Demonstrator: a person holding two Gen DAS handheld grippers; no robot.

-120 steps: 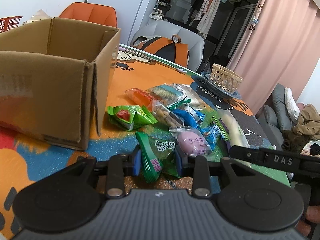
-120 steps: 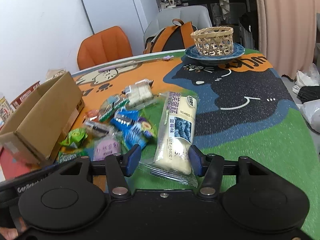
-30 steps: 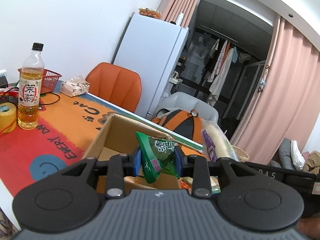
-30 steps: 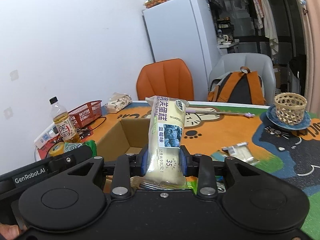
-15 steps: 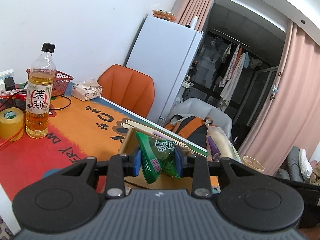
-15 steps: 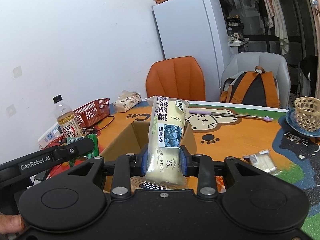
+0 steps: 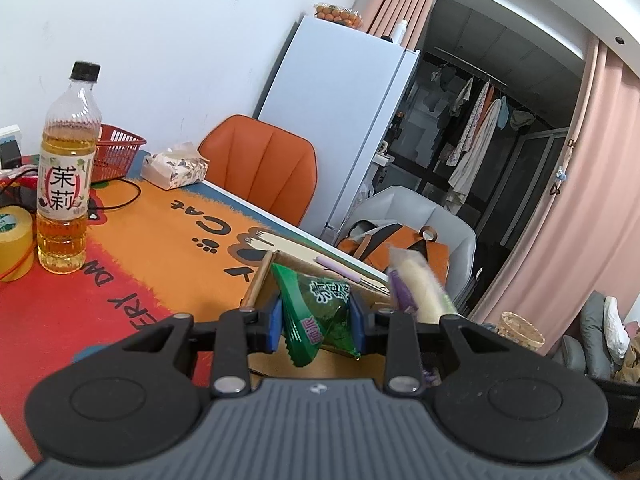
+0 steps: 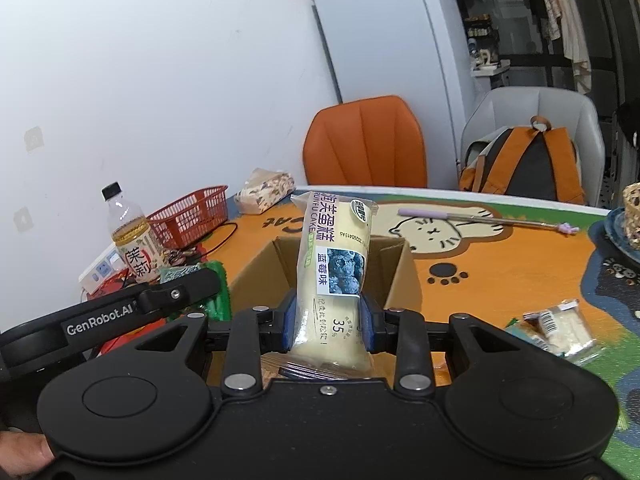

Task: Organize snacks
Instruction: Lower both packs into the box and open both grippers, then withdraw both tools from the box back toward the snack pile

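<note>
My left gripper (image 7: 316,326) is shut on a green snack packet (image 7: 320,312), held above the near side of the open cardboard box (image 7: 264,276). My right gripper (image 8: 329,322) is shut on a long cream blueberry cake packet (image 8: 334,276), standing upright over the same cardboard box (image 8: 404,276). In the left wrist view the cake packet (image 7: 416,288) shows just right of the green one. In the right wrist view the left gripper's arm (image 8: 120,312) reaches in from the left with the green packet (image 8: 218,300) behind it. A clear-wrapped snack (image 8: 560,326) lies on the mat at right.
A tea bottle (image 7: 66,176), yellow tape roll (image 7: 14,236), red basket (image 7: 116,152) and tissue pack (image 7: 174,168) stand at the table's far left. An orange chair (image 8: 364,148), a grey chair with a backpack (image 8: 532,160), and a wicker basket (image 7: 520,330) ring the table.
Both grippers have carried their packets leftward, over the cardboard box. The box's far wall now sits right behind the packets, and the bottle has come nearer in both views.
</note>
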